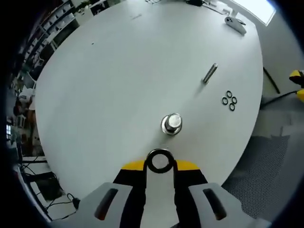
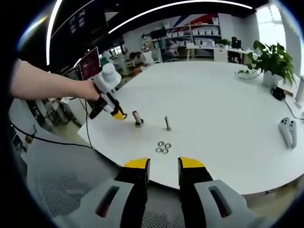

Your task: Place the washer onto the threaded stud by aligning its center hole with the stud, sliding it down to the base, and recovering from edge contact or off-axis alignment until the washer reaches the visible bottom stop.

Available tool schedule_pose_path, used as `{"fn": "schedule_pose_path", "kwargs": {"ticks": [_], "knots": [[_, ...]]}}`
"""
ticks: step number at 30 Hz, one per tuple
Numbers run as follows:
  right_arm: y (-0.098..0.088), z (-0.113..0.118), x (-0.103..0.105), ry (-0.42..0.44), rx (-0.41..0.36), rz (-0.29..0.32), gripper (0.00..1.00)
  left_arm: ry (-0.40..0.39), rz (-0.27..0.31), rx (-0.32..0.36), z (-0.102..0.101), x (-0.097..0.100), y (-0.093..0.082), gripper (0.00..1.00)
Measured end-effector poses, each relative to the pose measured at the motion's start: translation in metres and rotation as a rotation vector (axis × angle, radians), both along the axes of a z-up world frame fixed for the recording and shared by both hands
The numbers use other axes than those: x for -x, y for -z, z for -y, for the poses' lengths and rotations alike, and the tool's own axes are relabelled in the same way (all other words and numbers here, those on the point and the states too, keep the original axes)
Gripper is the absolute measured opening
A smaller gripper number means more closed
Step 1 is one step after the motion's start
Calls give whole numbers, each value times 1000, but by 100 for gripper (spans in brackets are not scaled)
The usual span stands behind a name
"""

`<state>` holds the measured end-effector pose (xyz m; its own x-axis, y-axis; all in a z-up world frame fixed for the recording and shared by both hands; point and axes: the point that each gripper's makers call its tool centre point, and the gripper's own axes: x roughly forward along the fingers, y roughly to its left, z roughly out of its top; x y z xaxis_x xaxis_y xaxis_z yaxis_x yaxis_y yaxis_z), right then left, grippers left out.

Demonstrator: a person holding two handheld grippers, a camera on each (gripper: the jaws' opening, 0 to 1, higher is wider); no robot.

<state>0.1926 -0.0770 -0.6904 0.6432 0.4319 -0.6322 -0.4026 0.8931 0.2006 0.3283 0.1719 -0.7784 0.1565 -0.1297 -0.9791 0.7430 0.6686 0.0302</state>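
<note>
My left gripper [image 1: 159, 164] is shut on a dark ring washer [image 1: 159, 160], pinched between its yellow-tipped jaws. Just beyond the washer stands the metal threaded stud [image 1: 171, 123] on its round base, seen almost end-on; washer and stud are apart. The right gripper view shows the same stud [image 2: 137, 118] on the white table. The left gripper [image 2: 115, 114], held by a person's hand, is close to the stud's left there. My right gripper [image 2: 164, 164] is open with nothing between its jaws, hanging off the table's near edge.
A second metal stud [image 1: 210, 73] [image 2: 167, 123] stands further along the round white table [image 1: 118, 71]. Several loose washers [image 1: 229, 100] [image 2: 163, 147] lie near the edge. A white controller [image 2: 287, 129] and a potted plant [image 2: 271, 59] sit far right. A mesh chair [image 1: 266, 156] is below the table edge.
</note>
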Motion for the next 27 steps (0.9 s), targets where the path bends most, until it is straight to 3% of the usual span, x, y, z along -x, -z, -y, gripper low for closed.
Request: {"fn": "schedule_pose_path", "kwargs": {"ticks": [9,27], "knots": [[0,0,0,-3,3,3,26,34,21,21,19,-12,-14,19],[-1,0,-1,-3,0,10,26,81,1,26,44,-19,-9,19]]}}
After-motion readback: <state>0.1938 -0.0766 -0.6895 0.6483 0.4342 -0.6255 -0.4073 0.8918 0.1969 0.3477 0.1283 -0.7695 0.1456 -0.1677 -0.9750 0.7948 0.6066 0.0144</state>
